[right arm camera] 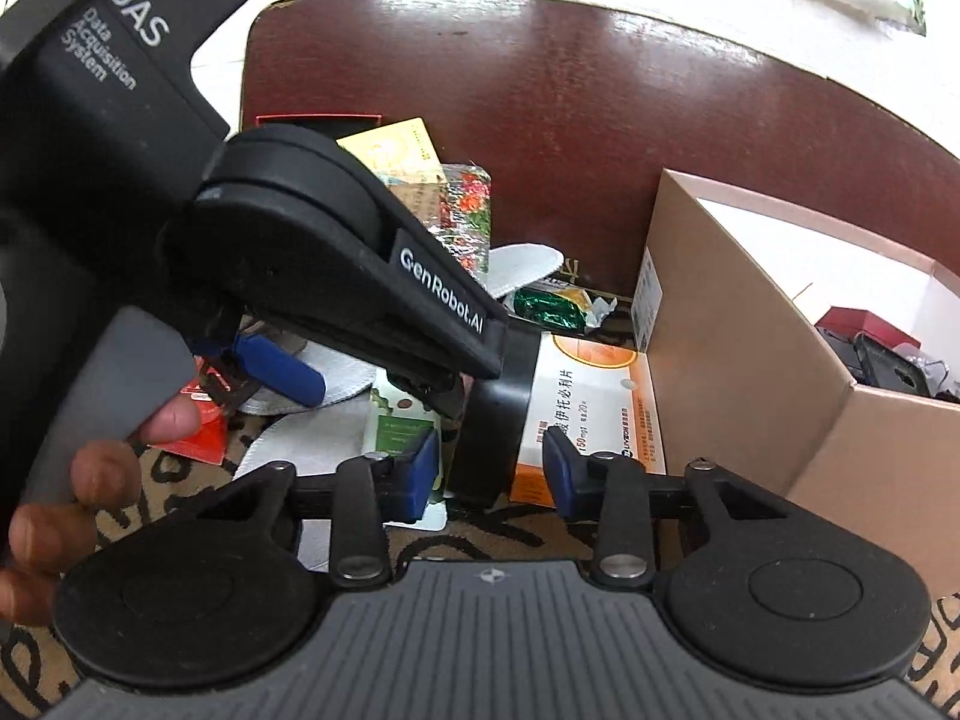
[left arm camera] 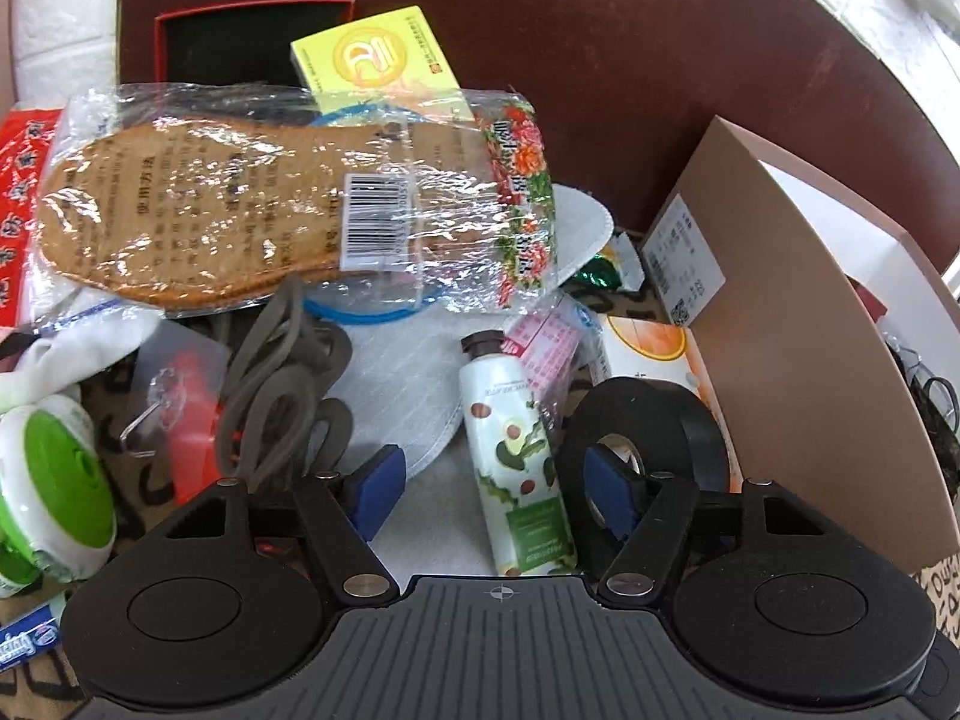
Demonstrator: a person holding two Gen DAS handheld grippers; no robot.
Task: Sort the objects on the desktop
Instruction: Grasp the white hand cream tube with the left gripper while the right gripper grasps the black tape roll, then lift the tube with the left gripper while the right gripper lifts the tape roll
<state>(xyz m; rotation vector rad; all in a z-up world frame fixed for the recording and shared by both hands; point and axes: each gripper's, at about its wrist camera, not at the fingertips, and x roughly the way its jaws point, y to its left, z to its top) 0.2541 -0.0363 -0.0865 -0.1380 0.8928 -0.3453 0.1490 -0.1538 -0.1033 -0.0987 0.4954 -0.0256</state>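
My left gripper is open low over the pile, its jaws on either side of a white hand-cream tube with avocado print. Its right pad sits in the hole of a black tape roll. My right gripper is open, with the tape roll standing between its jaws and an orange-white medicine box just behind. The left gripper's body fills the upper left of the right wrist view. A bagged insole lies across the pile's back.
An open cardboard box with dark items inside stands at the right, also in the right wrist view. A red-rimmed black box, yellow packet, white face masks, grey straps and a green-lidded tub crowd the dark-red table.
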